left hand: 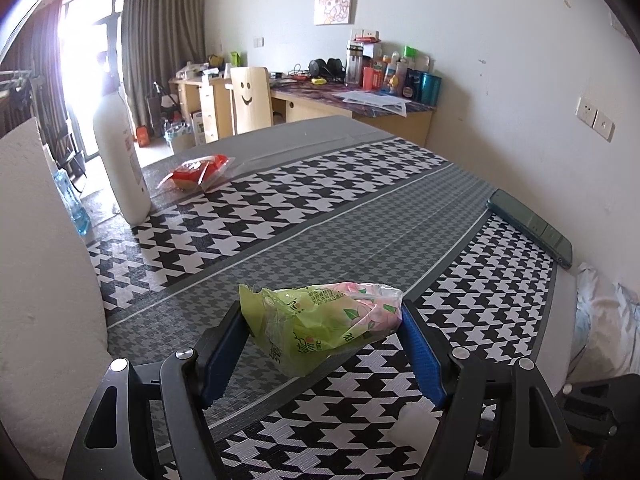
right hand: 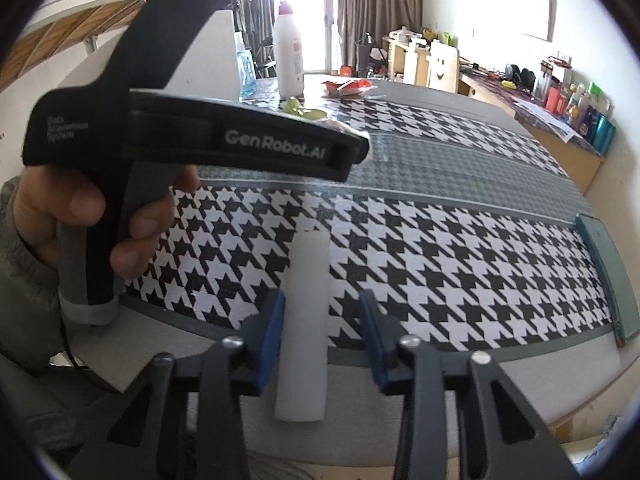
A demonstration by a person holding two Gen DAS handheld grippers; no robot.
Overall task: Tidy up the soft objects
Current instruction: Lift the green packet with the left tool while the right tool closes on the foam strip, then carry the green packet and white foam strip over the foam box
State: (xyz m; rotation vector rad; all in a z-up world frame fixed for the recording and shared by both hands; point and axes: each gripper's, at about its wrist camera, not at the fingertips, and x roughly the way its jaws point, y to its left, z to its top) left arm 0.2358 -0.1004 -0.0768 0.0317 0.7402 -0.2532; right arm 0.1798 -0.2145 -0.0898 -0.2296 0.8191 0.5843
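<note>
My left gripper (left hand: 322, 322) is shut on a soft green and pink packet (left hand: 328, 320) and holds it above the houndstooth table mat (left hand: 280, 208). A red snack packet (left hand: 198, 170) lies at the far left of the table, also in the right wrist view (right hand: 348, 86). My right gripper (right hand: 322, 312) is open, low over the near table edge, with a white foam roll (right hand: 306, 320) lying between its fingers without touching them. The left gripper's body (right hand: 200, 140) and the hand holding it fill the upper left of the right wrist view; a bit of the green packet (right hand: 298, 108) shows behind it.
A tall white bottle (left hand: 120, 152) and a blue bottle (left hand: 74, 204) stand at the table's far left. A dark green phone (left hand: 532, 228) lies at the right edge. A white block (left hand: 44, 280) rises on the left. A cluttered desk (left hand: 360, 100) and a smiley chair (left hand: 250, 96) stand beyond.
</note>
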